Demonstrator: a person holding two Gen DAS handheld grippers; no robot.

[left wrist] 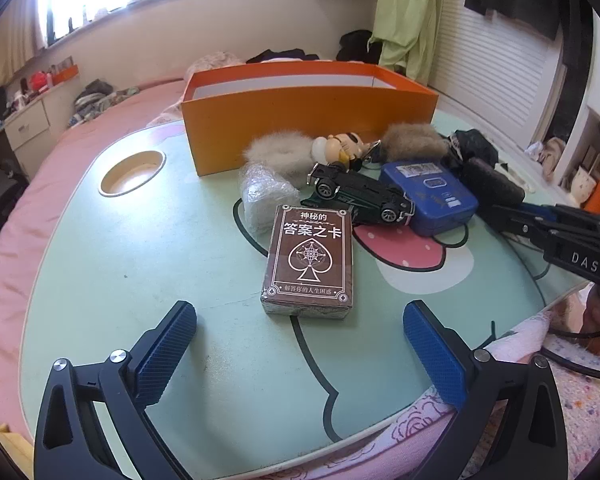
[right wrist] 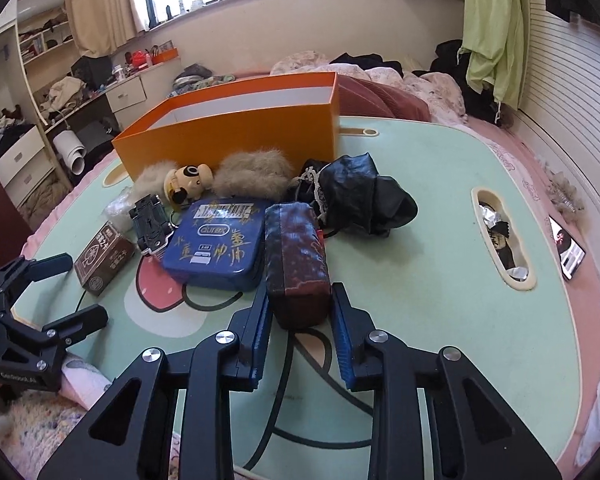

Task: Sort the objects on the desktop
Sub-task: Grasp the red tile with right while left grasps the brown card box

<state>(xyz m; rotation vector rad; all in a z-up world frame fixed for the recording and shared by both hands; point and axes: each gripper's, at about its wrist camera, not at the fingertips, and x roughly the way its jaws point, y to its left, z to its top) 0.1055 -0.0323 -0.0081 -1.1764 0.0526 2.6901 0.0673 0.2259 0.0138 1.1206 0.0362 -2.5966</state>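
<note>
Item 1, pouch (right wrist: pixel 298 268): dark fabric block, black with a worn red face and pale stitching at its near edge. It lies lower centre of the right wrist view, on the table (right wrist: pixel 440 248). Your right gripper (right wrist: pixel 300 320) has its blue pads (right wrist: pixel 260 332) set on either side of the near end; whether they press it you cannot tell from here.

Item 2, tin (right wrist: pixel 216 244): blue, flat, rounded corners, just left of the pouch. It reads "durex" in a white oval, with gold handwritten characters across the lid.

Item 3, card box (left wrist: pixel 310 266): brown, film-wrapped, centre of the left wrist view. White print reads "神秘的 答案之卡" over a spade emblem; the bottom line is too small to read surely.

Item 4, toy car (left wrist: pixel 360 196): dark green, lying on its side, leaning on the tin's left edge.

Item 5, figure (right wrist: pixel 188 182): cream and yellow, between two fur tufts, in front of the orange box (left wrist: pixel 300 120).

Item 6, black cloth (right wrist: pixel 360 196): crumpled, lace-edged, right of the tufts.

Item 7, wrapped lump (left wrist: pixel 262 196): clear film, above left of the card box.

Your left gripper (left wrist: pixel 300 344) sits wide apart and empty, just short of the card box. The right tool's body reads "DAS".
</note>
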